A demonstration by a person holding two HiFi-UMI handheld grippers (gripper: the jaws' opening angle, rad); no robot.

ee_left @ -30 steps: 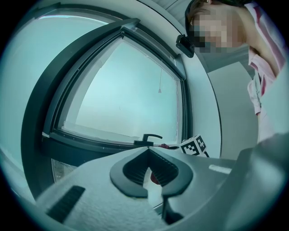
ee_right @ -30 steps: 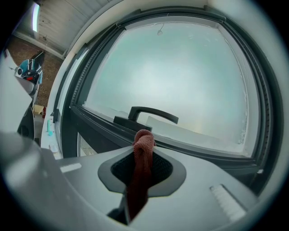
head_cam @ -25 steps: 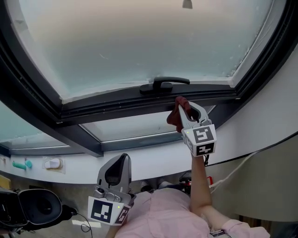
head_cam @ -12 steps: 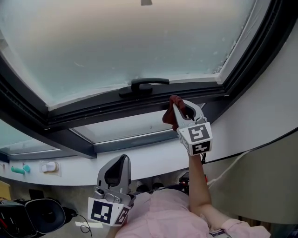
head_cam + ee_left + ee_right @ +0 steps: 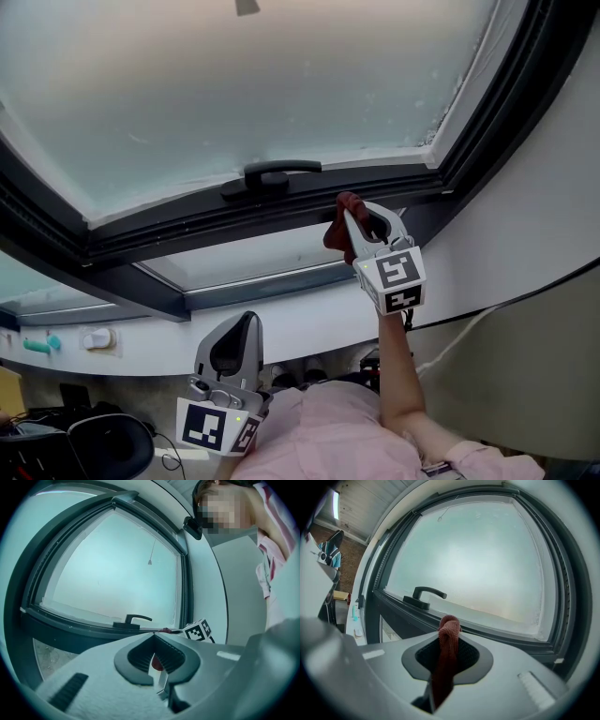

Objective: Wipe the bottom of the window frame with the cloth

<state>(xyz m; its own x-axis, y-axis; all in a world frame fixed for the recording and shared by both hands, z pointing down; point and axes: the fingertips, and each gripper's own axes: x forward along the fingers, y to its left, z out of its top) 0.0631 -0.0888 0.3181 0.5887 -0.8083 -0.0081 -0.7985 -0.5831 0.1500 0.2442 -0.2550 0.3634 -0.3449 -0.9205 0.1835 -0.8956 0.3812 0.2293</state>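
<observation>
The right gripper has its jaws clamped on the bunched red cloth and holds it at the window frame bottom rail, right of the handle. The wiping pass looks under way; next, slide the cloth along the rail. The left gripper hangs low, closed and empty.

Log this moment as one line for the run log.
right gripper: shut on red cloth | cloth against bottom window frame, right of handle | left gripper: shut, held low
</observation>
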